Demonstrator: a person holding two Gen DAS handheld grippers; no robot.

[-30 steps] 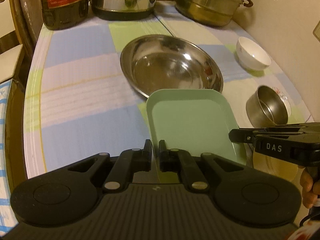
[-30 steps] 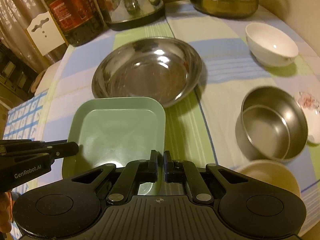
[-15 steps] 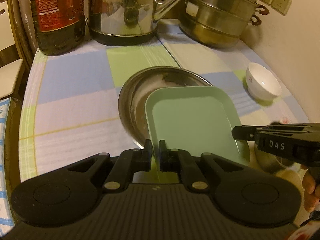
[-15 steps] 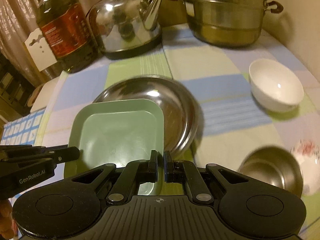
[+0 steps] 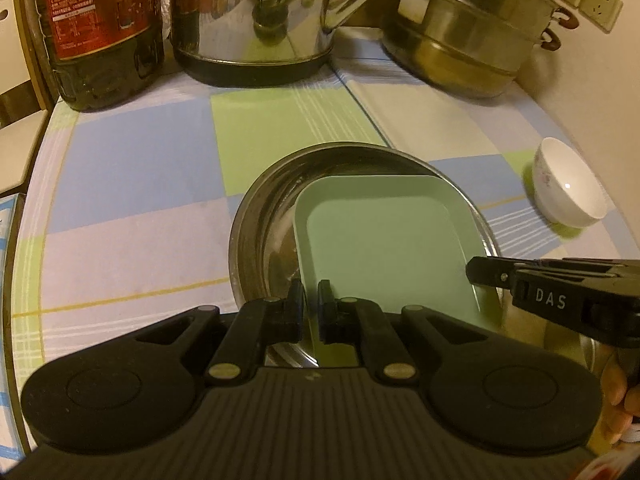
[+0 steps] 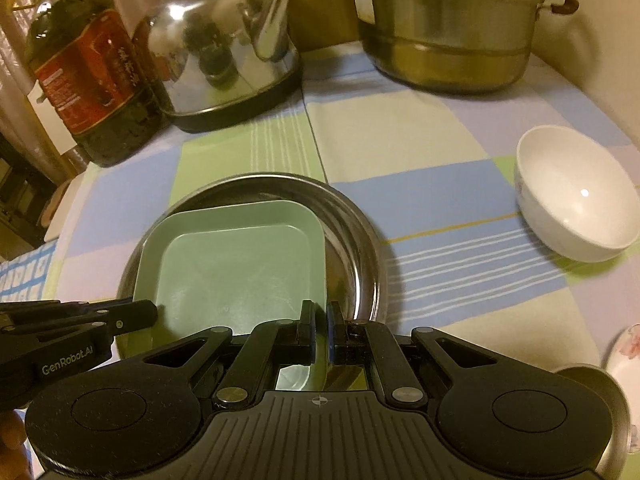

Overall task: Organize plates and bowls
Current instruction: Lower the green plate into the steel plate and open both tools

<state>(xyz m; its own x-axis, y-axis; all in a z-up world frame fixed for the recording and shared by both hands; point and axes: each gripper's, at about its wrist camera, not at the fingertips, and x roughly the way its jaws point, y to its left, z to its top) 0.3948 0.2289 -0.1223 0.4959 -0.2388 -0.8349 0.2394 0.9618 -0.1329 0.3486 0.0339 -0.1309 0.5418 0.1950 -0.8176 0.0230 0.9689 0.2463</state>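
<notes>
A square pale green plate (image 5: 380,240) (image 6: 236,268) is held over a wide round steel dish (image 5: 264,216) (image 6: 352,228) on the checked tablecloth. My left gripper (image 5: 311,312) is shut on the plate's near left rim. My right gripper (image 6: 320,332) is shut on its near right rim. Each gripper shows from the side in the other's view: the right gripper (image 5: 480,272) and the left gripper (image 6: 148,314). I cannot tell whether the plate touches the dish. A white bowl (image 5: 568,188) (image 6: 572,196) stands to the right.
At the back stand a dark oil bottle (image 5: 100,28) (image 6: 88,80), a shiny kettle (image 5: 256,20) (image 6: 224,56) and a stacked steel steamer pot (image 5: 472,24) (image 6: 452,24). A steel bowl (image 6: 608,396) and a flowered dish (image 6: 628,348) sit at the near right. The wall is close on the right.
Both grippers have carried the green plate away from the near table edge until it sits over the steel dish. The kettle, bottle and pot have come closer; the steel bowl has slipped to the frame's corner.
</notes>
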